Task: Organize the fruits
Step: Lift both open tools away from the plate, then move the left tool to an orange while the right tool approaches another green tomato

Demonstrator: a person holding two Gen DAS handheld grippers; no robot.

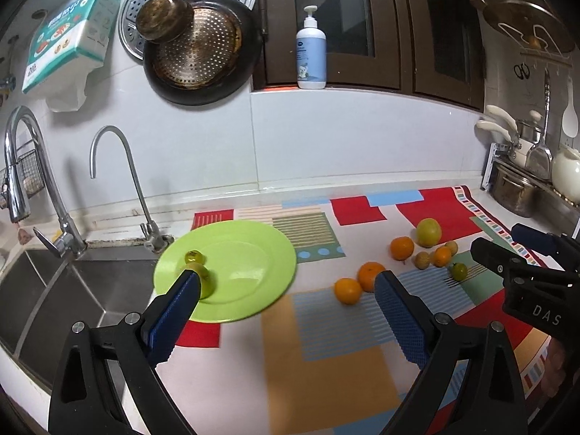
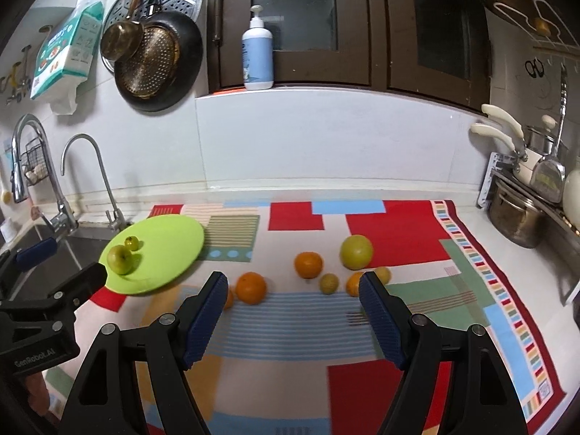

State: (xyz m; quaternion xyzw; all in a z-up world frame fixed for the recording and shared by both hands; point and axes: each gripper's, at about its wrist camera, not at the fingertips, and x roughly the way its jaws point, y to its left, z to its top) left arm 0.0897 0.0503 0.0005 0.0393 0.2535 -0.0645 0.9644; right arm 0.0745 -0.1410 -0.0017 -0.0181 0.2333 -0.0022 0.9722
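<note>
A green plate [image 1: 250, 253] [image 2: 170, 239] lies on the patterned mat beside the sink. On it sit a green apple [image 2: 120, 259] [image 1: 207, 282] and a small green fruit [image 2: 132, 243] [image 1: 194, 256]. Several oranges [image 1: 370, 275] [image 2: 251, 287], a large yellow-green fruit [image 1: 428, 232] [image 2: 356, 251], small brown fruits [image 2: 329, 283] and a small green tomato [image 1: 459, 271] lie loose on the mat. My left gripper [image 1: 286, 286] is open and empty, its left finger in front of the apple. My right gripper [image 2: 291, 284] is open and empty above the mat.
A steel sink [image 1: 65, 290] with two taps [image 1: 119, 181] is at the left. Pots and a dish rack [image 2: 522, 214] stand at the right. Pans [image 1: 195, 47] hang on the wall, and a pump bottle [image 2: 257, 54] stands on the sill.
</note>
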